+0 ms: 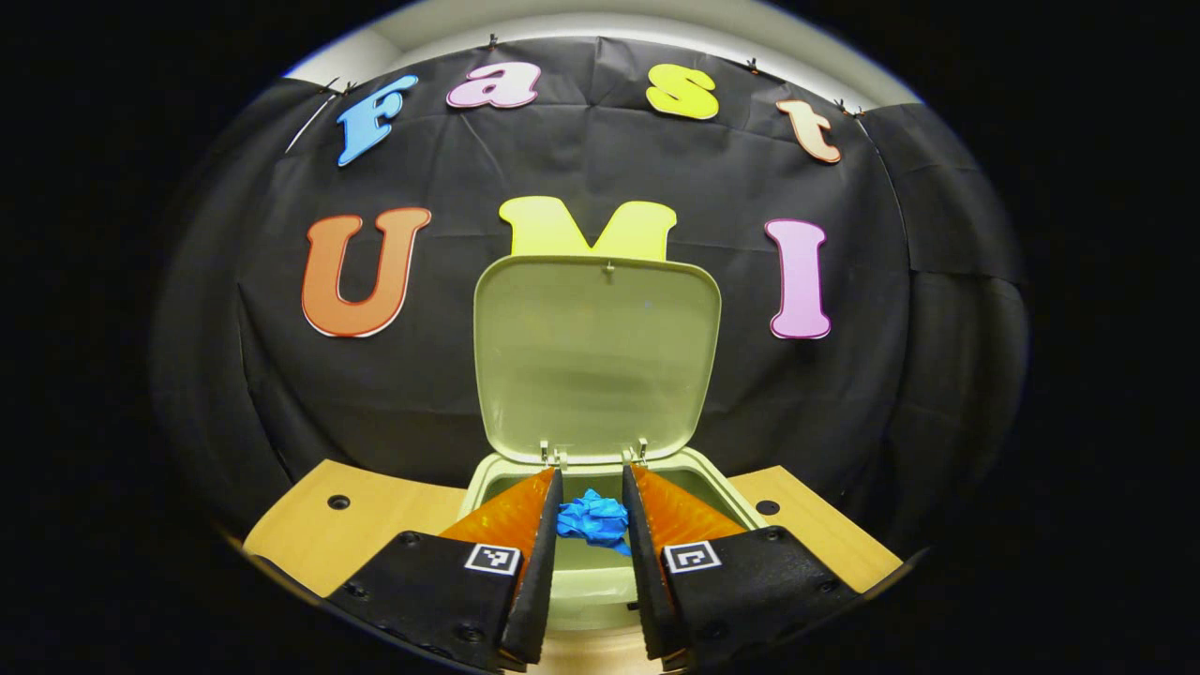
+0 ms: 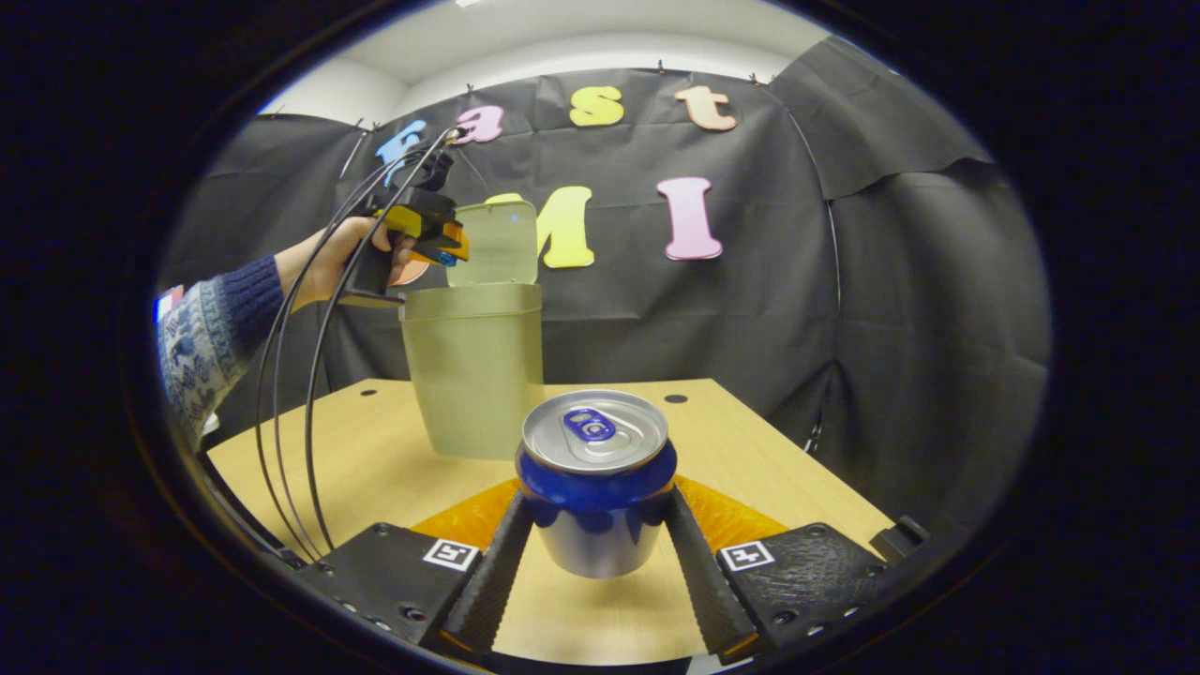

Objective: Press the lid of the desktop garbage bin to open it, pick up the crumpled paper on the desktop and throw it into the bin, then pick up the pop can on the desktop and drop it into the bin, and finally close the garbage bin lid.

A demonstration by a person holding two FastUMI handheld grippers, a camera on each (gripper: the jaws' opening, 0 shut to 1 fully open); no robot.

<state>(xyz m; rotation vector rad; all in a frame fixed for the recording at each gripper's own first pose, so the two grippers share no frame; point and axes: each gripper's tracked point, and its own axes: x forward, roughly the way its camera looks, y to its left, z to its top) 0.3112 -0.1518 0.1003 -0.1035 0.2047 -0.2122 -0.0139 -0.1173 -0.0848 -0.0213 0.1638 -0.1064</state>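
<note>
**Paper over the open bin, can framed for the next pick**

In the left gripper view, the left gripper point(image 1: 592, 525) hangs over the mouth of the garbage bin point(image 1: 722, 483), its fingers parted with clear space between them and pressing on nothing. The blue crumpled paper point(image 1: 592, 520) shows in that gap, apart from both fingers; whether it is falling or already lying inside the bin I cannot tell. The lid point(image 1: 596, 361) stands upright behind the opening — swung back on its hinges, out of the way of anything dropped in.

In the right gripper view, a hand point(image 2: 328, 262) in a patterned sleeve point(image 2: 202, 337) holds that gripper above the bin's rim, cables looping down from it. Lower and to the right, the right gripper point(image 2: 597, 553) is spread wide around the pop can point(image 2: 594, 487), which stands upright on the desktop between the fingers — bracketed for a grasp, though I judge neither finger presses on it yet.

The desktop point(image 2: 394, 450) is pale wood with small dark holes; black cloth walls enclose it, with a light ceiling above.
</note>
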